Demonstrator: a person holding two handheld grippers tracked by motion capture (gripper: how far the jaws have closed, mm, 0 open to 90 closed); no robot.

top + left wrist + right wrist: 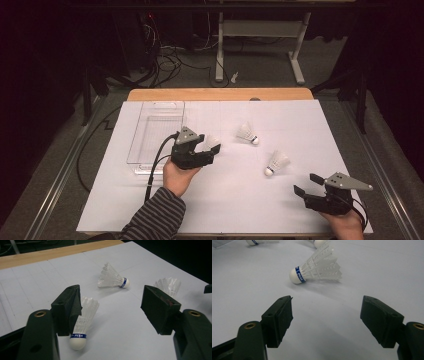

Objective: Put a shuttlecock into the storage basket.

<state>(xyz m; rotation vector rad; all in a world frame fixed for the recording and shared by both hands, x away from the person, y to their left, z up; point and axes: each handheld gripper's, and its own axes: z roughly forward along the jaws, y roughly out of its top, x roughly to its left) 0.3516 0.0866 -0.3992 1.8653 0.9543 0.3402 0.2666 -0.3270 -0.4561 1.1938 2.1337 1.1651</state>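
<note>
Dark room, cables and a table frame on the floor beyond; white sheet covers the bench point(300, 210), wooden edge showing at the far side. Clear plastic tray point(156, 132) sits at the left of the sheet, nothing visible inside it.

Three shuttlecocks lie loose on the sheet. Near shuttlecock point(82, 323) is just at the left tool point(209, 149); middle shuttlecock point(248, 134) lies a little farther out; right shuttlecock point(276, 163) lies between the two hands, nearer the right side.

Left tool: jaws spread wide. In the left gripper view the near shuttlecock rests on its side, cork tip toward the camera, feathers tucked against the inner face of the left-hand jaw; the other jaw stands well apart from it. Not yet pinched.

Right tool point(307, 185): jaws spread, holding nothing, low over the near right corner of the sheet. In the right gripper view the right shuttlecock point(315, 268) lies ahead of the jaws, cork pointing left, well clear of both.

Judgement: step in hand is the pick-up of the near shuttlecock by the left tool, likely bound for the tray. Next move calls for centring the jaws over the skirt near the cork, then closing gently, since feathers crush easily and the cork may roll away.
</note>
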